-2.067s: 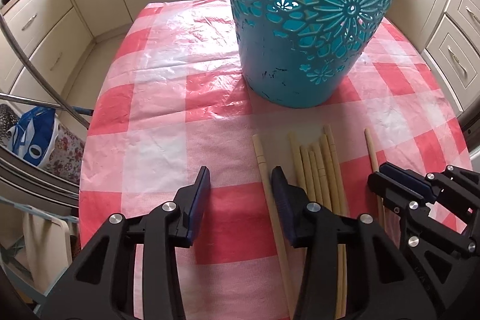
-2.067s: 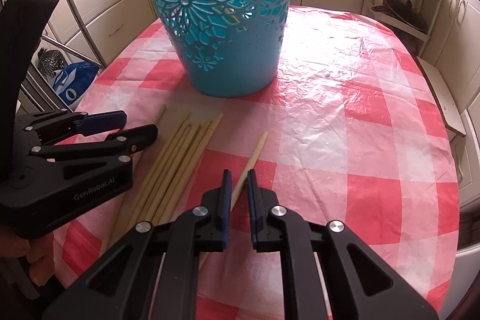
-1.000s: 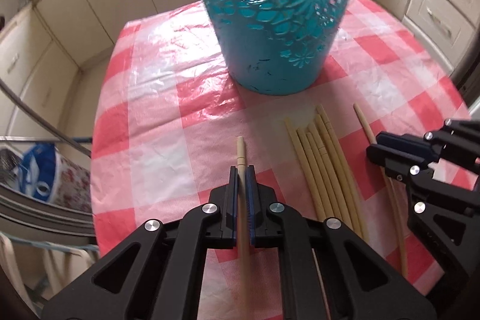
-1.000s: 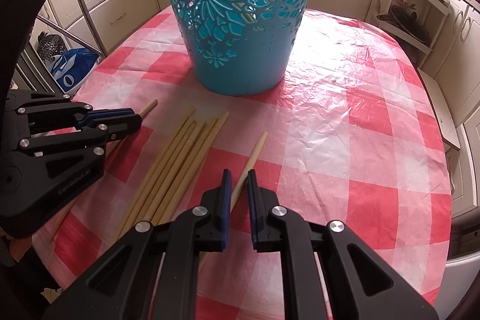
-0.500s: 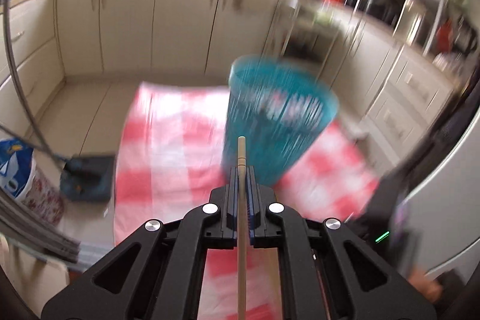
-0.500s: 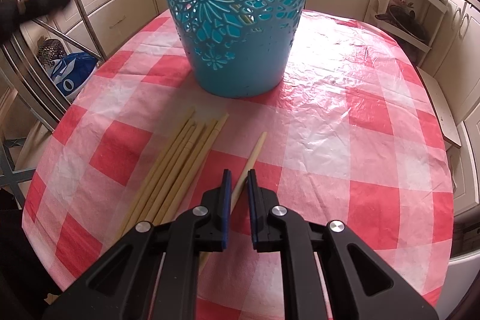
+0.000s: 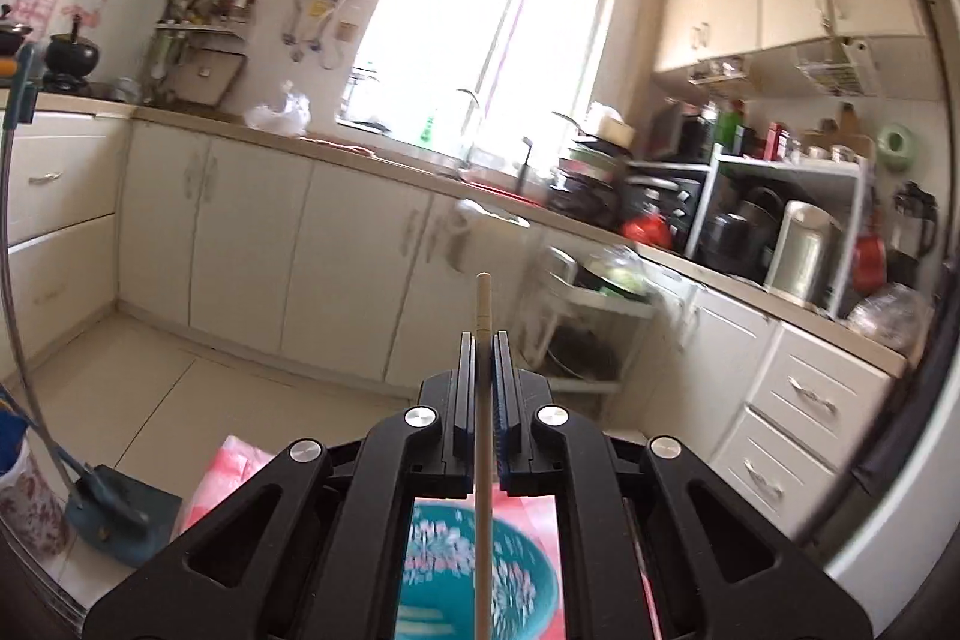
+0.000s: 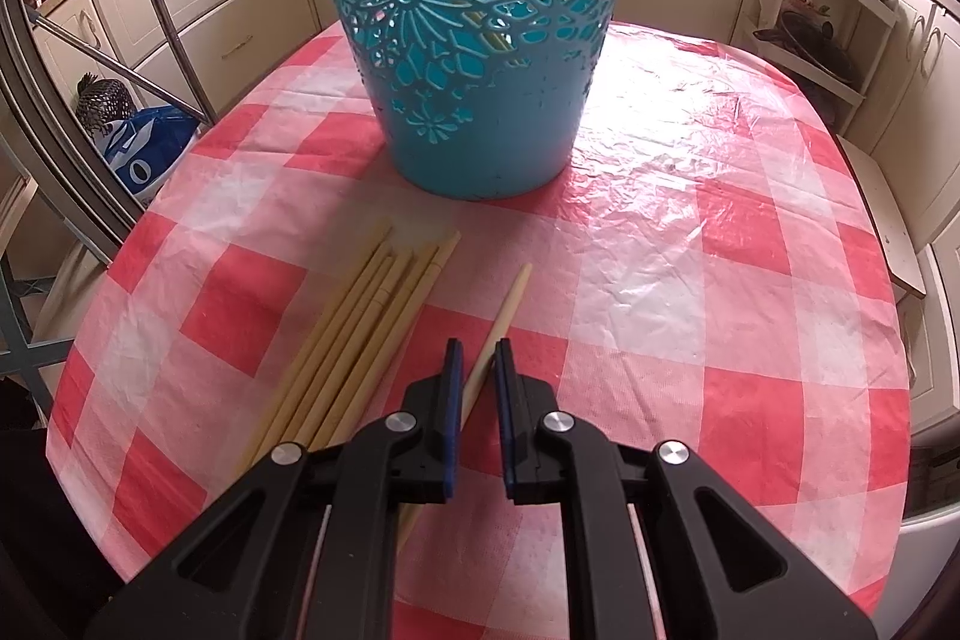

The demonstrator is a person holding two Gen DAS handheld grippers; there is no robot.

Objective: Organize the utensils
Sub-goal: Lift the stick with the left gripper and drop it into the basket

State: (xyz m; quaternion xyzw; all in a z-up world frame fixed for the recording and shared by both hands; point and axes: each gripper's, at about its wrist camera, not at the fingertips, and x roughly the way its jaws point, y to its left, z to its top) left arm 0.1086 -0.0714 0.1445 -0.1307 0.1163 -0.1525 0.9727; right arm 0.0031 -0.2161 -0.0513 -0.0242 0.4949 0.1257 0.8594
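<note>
My left gripper [image 7: 482, 340] is shut on a single wooden chopstick [image 7: 482, 304], held upright high above the table. Its lower end hangs over the open mouth of the teal cut-out basket [image 7: 528, 598], seen below between the gripper arms. In the right wrist view the same basket [image 8: 480, 40] stands on the red-and-white checked tablecloth [image 8: 690, 280]. A bundle of several chopsticks [image 8: 354, 340] lies in front of it. My right gripper [image 8: 478, 349] is slightly open, low over the table, straddling a lone chopstick [image 8: 507, 304] without gripping it.
Kitchen cabinets and a cluttered counter [image 7: 660, 232] ring the room. A blue dustpan [image 7: 114, 520] stands on the floor at left. A metal chair frame [image 8: 150, 10] and a blue bag [image 8: 144, 148] sit left of the table.
My left gripper closed on a chopstick, lifted it off the table and tilted up above the basket. It has left the right wrist view. My right gripper has stayed still.
</note>
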